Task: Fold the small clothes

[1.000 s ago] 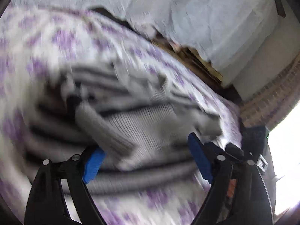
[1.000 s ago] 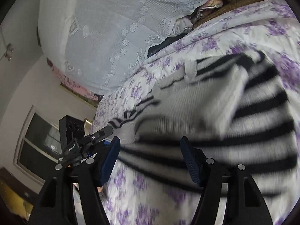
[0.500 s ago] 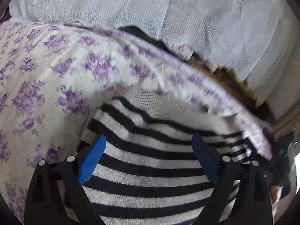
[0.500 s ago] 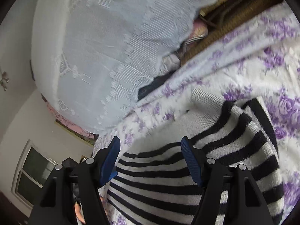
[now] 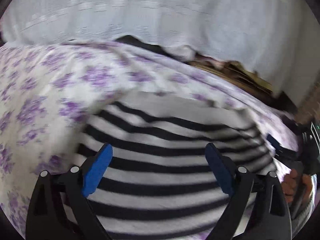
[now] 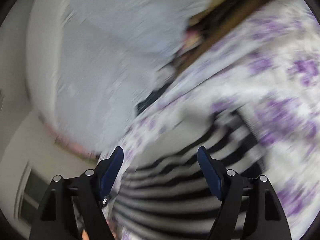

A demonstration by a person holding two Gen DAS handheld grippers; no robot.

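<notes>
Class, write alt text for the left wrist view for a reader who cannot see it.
A black-and-white striped knit garment lies on a white bedspread with purple flowers. The left gripper, blue-padded jaws wide open, frames it without pinching. A pale lace cloth hangs behind.

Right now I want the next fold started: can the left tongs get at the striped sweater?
Probably yes: the left tongs stand open directly over the striped sweater, nothing between them.
</notes>
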